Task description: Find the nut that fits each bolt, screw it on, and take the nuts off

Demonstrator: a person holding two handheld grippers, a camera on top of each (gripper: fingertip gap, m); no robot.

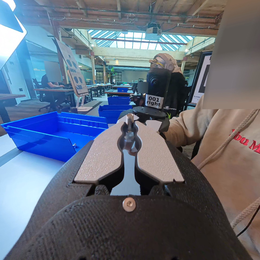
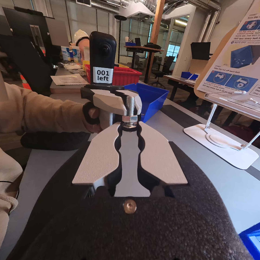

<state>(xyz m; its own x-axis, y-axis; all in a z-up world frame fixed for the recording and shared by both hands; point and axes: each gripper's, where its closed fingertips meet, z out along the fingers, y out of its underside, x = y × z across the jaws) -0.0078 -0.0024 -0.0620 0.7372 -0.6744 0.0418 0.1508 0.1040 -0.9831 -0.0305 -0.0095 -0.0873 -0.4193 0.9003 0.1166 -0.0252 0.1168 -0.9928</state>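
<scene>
My left gripper (image 1: 129,125) is clamped on a bolt (image 1: 129,119), silver, coarse thread. Shank sits in the notch between the fingertips, threaded end sticking out past them. From the right wrist view the same bolt (image 2: 130,104) stands upright in the left gripper (image 2: 131,104), with a silver hex nut (image 2: 129,118) on it just below the fingers and the bolt head under that.

My right gripper (image 2: 129,125) is part open, tips on either side of the bolt head just under the nut. Can't tell if they actually touch it.

All of this is held up above the grey table (image 2: 211,175), in front of my beige hoodie (image 1: 225,175).

Around: blue bin (image 1: 53,133) on the table to the left, one small bolt (image 1: 75,144) lying inside near its low front wall. More blue bins behind. Instruction board on a white stand (image 2: 219,142) to the right of the grippers. Red bin (image 2: 126,77) further back.
</scene>
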